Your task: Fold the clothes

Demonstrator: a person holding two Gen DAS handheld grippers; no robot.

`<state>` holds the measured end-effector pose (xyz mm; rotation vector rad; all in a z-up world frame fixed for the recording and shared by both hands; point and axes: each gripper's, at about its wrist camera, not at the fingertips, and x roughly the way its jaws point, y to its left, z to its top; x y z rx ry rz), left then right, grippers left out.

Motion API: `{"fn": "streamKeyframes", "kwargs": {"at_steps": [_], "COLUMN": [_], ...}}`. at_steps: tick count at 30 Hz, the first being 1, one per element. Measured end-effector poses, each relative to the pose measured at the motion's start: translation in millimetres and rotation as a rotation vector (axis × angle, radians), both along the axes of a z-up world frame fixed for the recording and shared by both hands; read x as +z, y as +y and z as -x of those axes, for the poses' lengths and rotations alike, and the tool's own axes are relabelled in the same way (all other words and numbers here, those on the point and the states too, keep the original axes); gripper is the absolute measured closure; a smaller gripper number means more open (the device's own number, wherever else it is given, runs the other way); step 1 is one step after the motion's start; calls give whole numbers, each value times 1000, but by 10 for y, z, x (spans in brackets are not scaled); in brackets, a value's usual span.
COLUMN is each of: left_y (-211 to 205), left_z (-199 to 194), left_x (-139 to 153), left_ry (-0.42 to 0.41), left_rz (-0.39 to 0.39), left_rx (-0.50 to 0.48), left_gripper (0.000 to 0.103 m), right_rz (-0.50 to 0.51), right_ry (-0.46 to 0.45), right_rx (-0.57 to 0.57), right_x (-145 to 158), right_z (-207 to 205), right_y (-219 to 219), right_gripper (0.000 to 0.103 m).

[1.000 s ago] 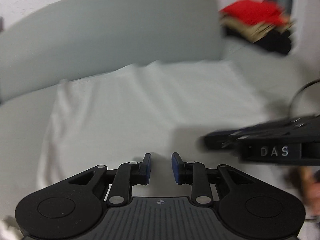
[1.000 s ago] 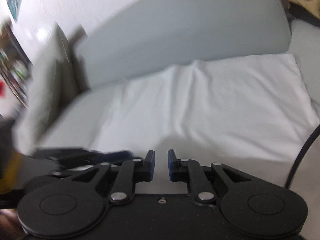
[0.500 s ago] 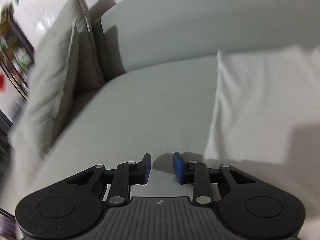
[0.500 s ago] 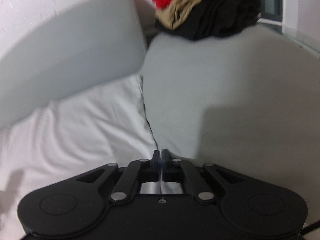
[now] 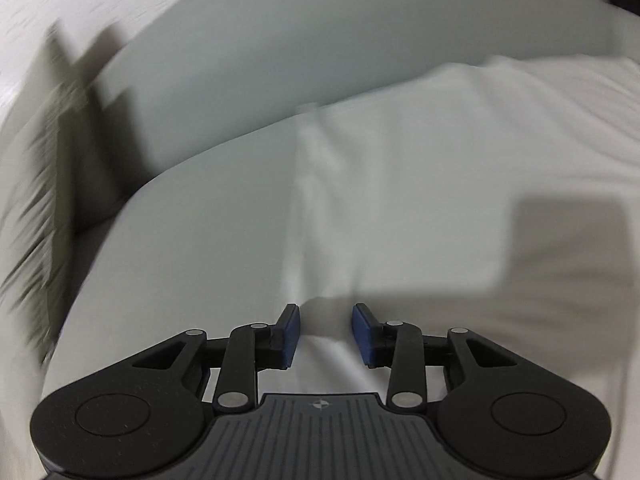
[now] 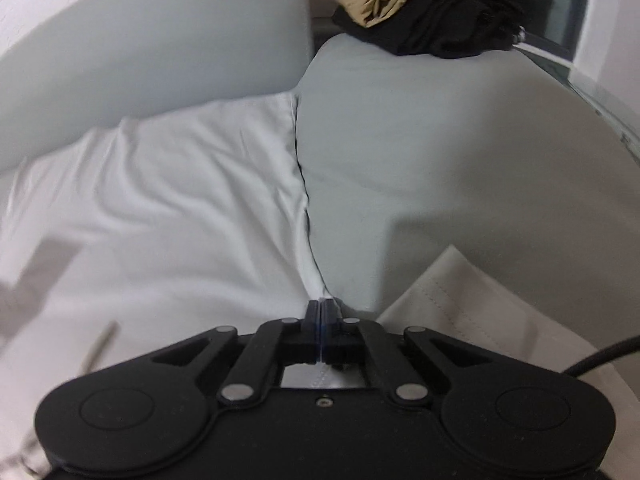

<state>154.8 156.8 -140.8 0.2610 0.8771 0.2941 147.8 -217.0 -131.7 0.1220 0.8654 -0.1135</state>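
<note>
A white garment [image 5: 420, 184] lies spread on the grey sofa seat [image 5: 180, 240]; it also shows in the right wrist view [image 6: 160, 200]. My left gripper [image 5: 325, 320] is open, its blue pads either side of the garment's near left edge. My right gripper [image 6: 321, 312] is shut on the garment's right edge, which rises in a taut fold to the fingertips.
The sofa backrest [image 5: 320, 52] stands behind the garment. A pile of red, tan and black clothes [image 6: 432, 4] sits on the far right of the sofa. A beige cloth [image 6: 480, 312] lies at the near right. A cushion [image 5: 36, 184] is at the left.
My left gripper has swung right from the bare seat onto the garment's left edge. My right gripper stays shut on the right edge and has lifted it a little.
</note>
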Motion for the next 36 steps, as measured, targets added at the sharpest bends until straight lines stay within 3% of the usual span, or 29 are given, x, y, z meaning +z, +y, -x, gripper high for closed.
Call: {"fn": "streamKeyframes", "kwargs": {"at_steps": [2,5,7,10,11,12,13,14,17,20,22,23,25,26,29,30,31,32,33,34,36], "left_y": [175,63,-209,-590,-682,-758,-834,-824,-645,-407,-302,-264,-197,-159,-67,-78,-108,-144,-205,-279,-392], "left_z": [57,81,12,-176,-250,-328,-406,-499,-816,-1180,-1384,-1455,-1549,-1577,-1568,-1559,-1549,-1518,-1520,-1543,-1643], "left_x": [162,389,432,304,220,119,19,-46,-156,-171,-229,-267,-327,-335,-237,-190,-137,-76,-63,-74,-148], "left_ry": [-71,-181,-204,-165,-141,-112,-84,-85,-139,-207,-240,-253,-268,-270,-278,-291,-309,-333,-342,-342,-314], "left_rz": [120,334,409,437,425,404,383,365,310,210,66,-4,-106,-127,-71,-45,-18,17,27,24,-22], "left_rx": [32,-39,-186,-418,-447,-452,-457,-434,-308,-135,-28,11,68,87,106,99,88,56,12,-33,-80], "left_gripper": [78,79,79,77,81,91,88,77,76,76,74,67,67,67,69,72,83,85,82,73,71], "right_rz": [-74,-205,-283,-413,-427,-431,-434,-398,-336,-292,-167,-104,-117,-142,-93,-110,-150,-200,-235,-264,-227], "right_ry": [-70,-164,-177,-134,-98,-61,-23,-27,-105,-209,-249,-262,-248,-245,-247,-277,-319,-349,-358,-362,-321], "right_rx": [21,113,243,526,579,615,650,625,455,237,85,9,-88,-98,-69,-70,-55,-17,42,106,194], "right_x": [146,319,309,136,42,-57,-156,-245,-415,-423,-430,-445,-502,-510,-420,-367,-327,-291,-271,-256,-290], "right_z": [-26,-163,-354,-609,-699,-790,-881,-970,-1213,-1441,-1584,-1629,-1680,-1681,-1630,-1588,-1622,-1621,-1623,-1635,-1731], "right_y": [-23,63,242,626,721,803,884,882,652,320,152,61,-174,-238,-125,-98,-95,-58,25,119,321], "right_gripper": [89,85,84,82,81,87,86,86,103,103,103,103,103,103,101,94,93,91,91,91,90]}}
